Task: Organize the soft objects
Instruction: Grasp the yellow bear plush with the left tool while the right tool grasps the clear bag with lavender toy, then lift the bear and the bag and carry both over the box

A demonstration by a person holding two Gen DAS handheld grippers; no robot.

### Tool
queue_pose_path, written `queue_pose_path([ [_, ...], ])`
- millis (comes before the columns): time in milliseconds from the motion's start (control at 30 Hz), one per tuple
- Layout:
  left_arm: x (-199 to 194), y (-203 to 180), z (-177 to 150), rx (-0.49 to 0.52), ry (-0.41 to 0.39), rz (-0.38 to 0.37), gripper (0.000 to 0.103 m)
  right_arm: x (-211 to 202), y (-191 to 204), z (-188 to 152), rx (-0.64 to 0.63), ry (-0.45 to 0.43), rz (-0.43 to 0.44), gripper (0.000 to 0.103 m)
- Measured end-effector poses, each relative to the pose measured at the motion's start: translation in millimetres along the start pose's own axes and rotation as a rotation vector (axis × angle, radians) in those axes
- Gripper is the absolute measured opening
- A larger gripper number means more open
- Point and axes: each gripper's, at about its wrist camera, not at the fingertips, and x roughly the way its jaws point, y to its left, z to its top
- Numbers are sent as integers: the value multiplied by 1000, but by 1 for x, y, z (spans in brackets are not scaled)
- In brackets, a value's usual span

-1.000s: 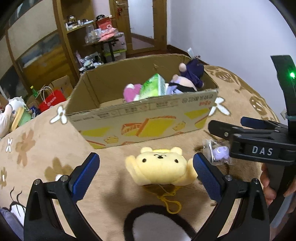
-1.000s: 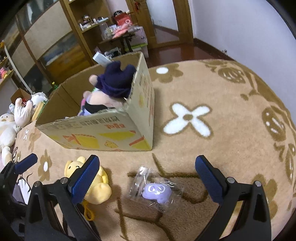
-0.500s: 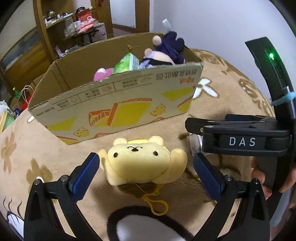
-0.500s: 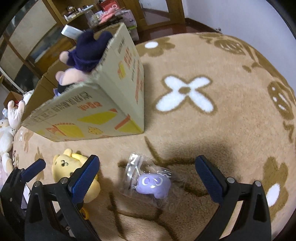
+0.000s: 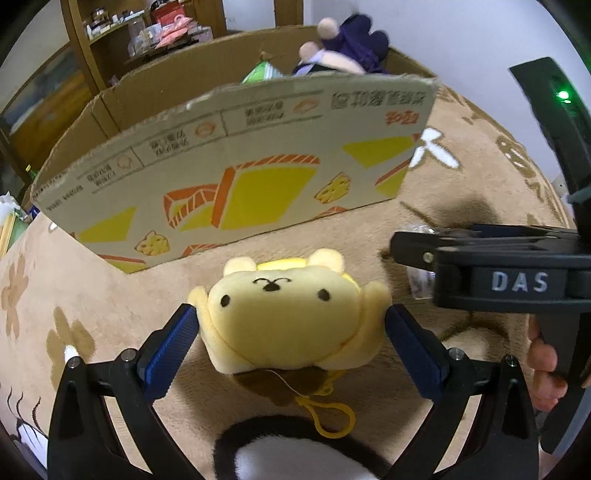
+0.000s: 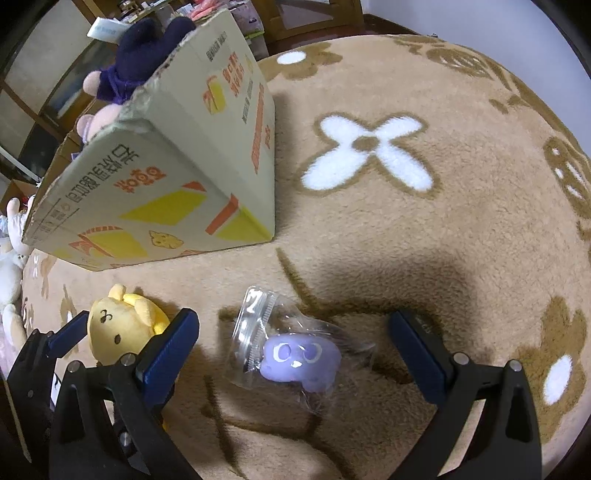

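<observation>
A yellow bear plush (image 5: 288, 317) lies on the tan carpet between the fingers of my left gripper (image 5: 291, 332); the blue pads touch its sides but the jaws stand wide. It also shows in the right wrist view (image 6: 122, 325). My right gripper (image 6: 295, 350) is open and straddles a purple soft toy in a clear bag (image 6: 295, 358), not touching it. In the left wrist view the right gripper (image 5: 517, 273) crosses at the right. The cardboard box (image 5: 236, 173) stands just behind, holding a dark blue plush (image 5: 354, 40) and other soft items.
The box corner (image 6: 258, 206) is close to the left of the bagged toy. Carpet with a white flower pattern (image 6: 365, 155) extends to the right. White plush toys (image 6: 11, 266) lie at the far left. Wooden shelves (image 5: 147, 33) stand behind the box.
Both grippers have moved down and forward. The left fingers now flank and touch the yellow bear. The right fingers now straddle the bagged purple toy. The box looms closer.
</observation>
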Motion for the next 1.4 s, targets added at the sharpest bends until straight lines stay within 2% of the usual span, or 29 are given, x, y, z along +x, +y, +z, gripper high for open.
queue_pose_path([
  [233, 8, 5, 0, -23, 17, -16, 100, 8, 13, -4, -55, 10, -79, 102],
  [467, 10, 7, -3, -28, 23, -21, 100, 4, 9, -5, -16, 15, -131, 85],
  [667, 16, 11, -3, -49, 52, -36, 100, -1, 12, -16, -31, 32, -159, 84],
  [900, 16, 15, -6, -59, 64, -52, 95, -2, 18, -25, -70, 23, -189, 81],
  [1200, 8, 20, -9, -76, 46, -53, 91, -8, 20, -24, -94, -13, -177, 81],
  [1400, 2, 26, -12, -94, 38, -38, 91, -14, 18, -23, -90, -38, -131, 81],
])
